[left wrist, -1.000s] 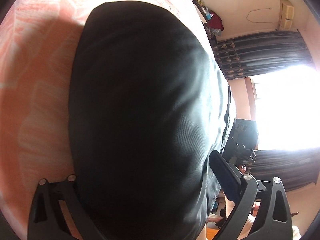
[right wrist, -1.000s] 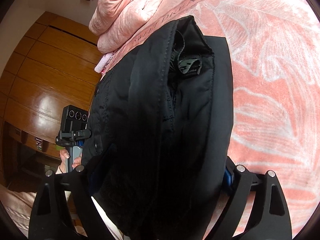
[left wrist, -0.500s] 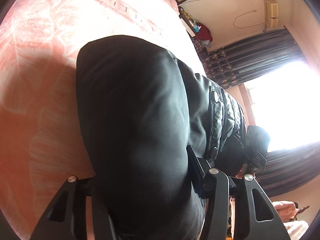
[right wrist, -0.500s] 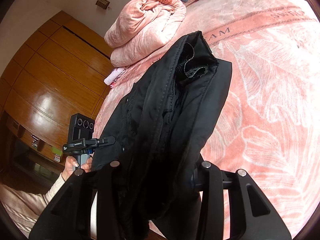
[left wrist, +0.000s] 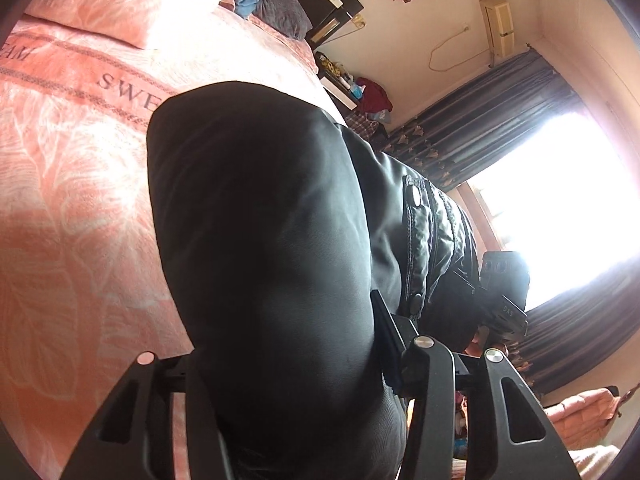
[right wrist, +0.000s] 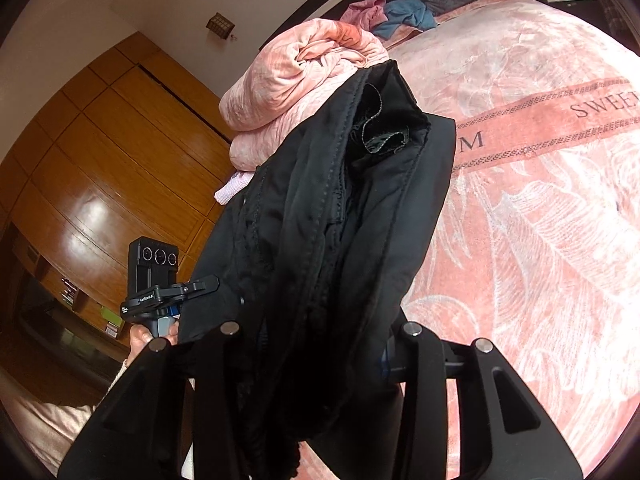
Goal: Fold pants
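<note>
Bedroom, pink bed [right wrist: 540, 240] | black pants [left wrist: 280, 240] bunched above the bed | left tool [left wrist: 288, 380] clamped on pants after closing | right tool [right wrist: 320, 340] likewise gripping pants, just closed

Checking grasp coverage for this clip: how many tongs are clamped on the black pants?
2. The left tongs pinch the smooth side of the black pants; the right tongs pinch the bunched seamed side.

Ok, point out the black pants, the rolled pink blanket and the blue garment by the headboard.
black pants [right wrist: 320, 216]: right wrist view, bunched middle.
rolled pink blanket [right wrist: 296, 76]: right wrist view, top fold.
blue garment [right wrist: 408, 14]: right wrist view, centre.
</note>
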Demonstrator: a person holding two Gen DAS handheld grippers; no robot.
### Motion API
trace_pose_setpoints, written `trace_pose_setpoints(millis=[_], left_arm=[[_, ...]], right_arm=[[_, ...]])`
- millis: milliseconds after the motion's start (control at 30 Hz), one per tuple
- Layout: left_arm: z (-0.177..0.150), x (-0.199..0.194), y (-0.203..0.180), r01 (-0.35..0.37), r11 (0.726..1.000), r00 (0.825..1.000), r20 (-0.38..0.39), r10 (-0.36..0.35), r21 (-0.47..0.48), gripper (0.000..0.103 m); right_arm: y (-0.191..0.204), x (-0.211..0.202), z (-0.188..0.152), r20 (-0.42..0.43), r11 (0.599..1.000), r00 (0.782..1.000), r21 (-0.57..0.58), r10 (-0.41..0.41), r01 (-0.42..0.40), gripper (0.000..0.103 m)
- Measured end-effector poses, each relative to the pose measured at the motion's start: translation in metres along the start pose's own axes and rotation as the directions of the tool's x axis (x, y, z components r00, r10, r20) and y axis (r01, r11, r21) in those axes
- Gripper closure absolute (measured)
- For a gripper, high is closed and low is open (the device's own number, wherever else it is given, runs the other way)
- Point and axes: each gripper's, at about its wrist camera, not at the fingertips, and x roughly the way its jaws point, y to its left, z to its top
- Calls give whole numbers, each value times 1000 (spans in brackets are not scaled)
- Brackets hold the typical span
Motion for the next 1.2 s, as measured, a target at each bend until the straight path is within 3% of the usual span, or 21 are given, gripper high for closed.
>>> trace_pose_setpoints(millis=[167, 433, 567, 767, 833, 1033, 1200], left_arm=[[30, 32, 11, -28, 999, 999, -26, 27, -27, 55], [23, 54, 50, -83, 993, 994, -85, 75, -87, 55], [16, 59, 64, -75, 993, 994, -83, 67, -89, 53], [1, 57, 66, -102, 992, 993, -73, 96, -78, 36], [-2, 58, 70, -108, 992, 992, -69, 104, -71, 30], [-7, 52, 80, -132, 990, 990, -47, 130, -56, 12], [-12, 42, 86, -140, 988, 990, -32, 138, -65, 9]], right_arm=[[-25, 26, 21, -49, 999, 999, 42, -19, 21, 64], [-59, 74, 27, -142, 993, 989, 106, -39, 54, 64], [-76, 83, 20, -154, 989, 987, 131, -49, 69, 58], [-97, 90, -1, -154, 981, 985, 168, -72, 98, 35], [-105, 91, -9, -150, 976, 986, 192, -74, 103, 18], [-112, 72, -28, -92, 981, 995, 186, -35, 52, 17], [-110, 52, -41, -77, 985, 996, 163, -47, 59, 16]])
